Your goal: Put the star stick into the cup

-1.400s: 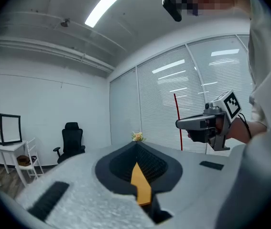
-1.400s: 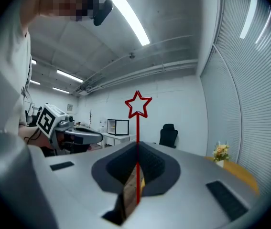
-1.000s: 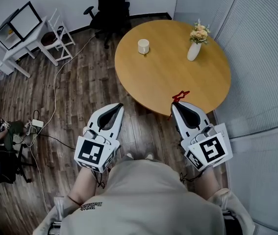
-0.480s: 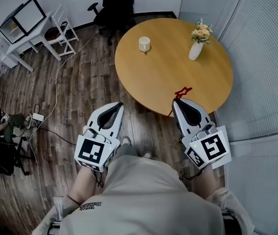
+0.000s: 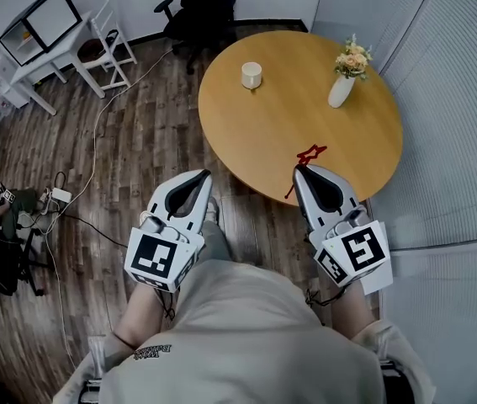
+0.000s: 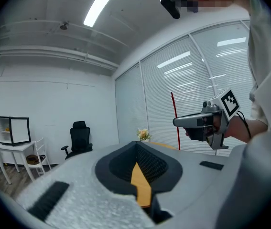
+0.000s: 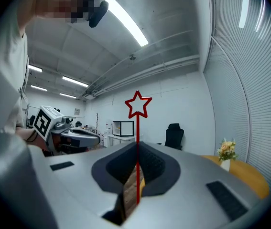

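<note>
The right gripper (image 5: 298,170) pinches the red star stick (image 5: 308,154) near the middle. The left gripper (image 5: 205,176) is closed on nothing. Hold tight and carry it slowly over the cup (image 5: 251,75) at the top

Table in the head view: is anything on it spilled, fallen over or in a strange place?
Nothing stands out. The cup and the flower vase stand upright on the table, well apart, with no spill visible. The star stick is held between the jaws of the right gripper.
</note>
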Available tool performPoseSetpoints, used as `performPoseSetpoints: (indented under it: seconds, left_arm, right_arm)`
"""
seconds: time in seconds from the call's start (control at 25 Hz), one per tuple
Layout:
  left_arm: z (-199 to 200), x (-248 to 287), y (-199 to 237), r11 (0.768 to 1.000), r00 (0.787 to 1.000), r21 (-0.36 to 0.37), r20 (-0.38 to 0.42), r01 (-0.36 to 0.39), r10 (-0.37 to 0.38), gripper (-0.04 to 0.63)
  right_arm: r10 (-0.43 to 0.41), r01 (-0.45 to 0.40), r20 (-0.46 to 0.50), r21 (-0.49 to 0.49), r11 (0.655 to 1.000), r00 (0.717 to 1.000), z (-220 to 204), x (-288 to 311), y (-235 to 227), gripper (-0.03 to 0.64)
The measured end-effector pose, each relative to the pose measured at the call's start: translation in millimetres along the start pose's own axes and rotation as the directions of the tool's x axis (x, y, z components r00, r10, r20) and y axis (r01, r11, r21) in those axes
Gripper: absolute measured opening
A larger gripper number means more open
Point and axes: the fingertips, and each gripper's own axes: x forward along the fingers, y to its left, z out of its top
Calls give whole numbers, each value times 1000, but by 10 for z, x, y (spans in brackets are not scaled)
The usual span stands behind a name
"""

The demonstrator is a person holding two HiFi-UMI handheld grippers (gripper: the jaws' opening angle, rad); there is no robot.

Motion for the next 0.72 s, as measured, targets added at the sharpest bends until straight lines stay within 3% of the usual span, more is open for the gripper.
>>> performPoseSetpoints:
  seconds: [0.36, 0.72]
  left_arm:
    - [-18, 342, 353, 1000, 999, 7, 24, 28, -28, 20]
    - [18, 885, 881, 997, 997, 10, 18, 78, -78, 20]
  right_arm:
    - [-27, 26, -11, -59, 998, 1000, -33, 439, -171, 29]
    - [-61, 61, -15, -13, 998, 998, 27, 1052, -522, 29]
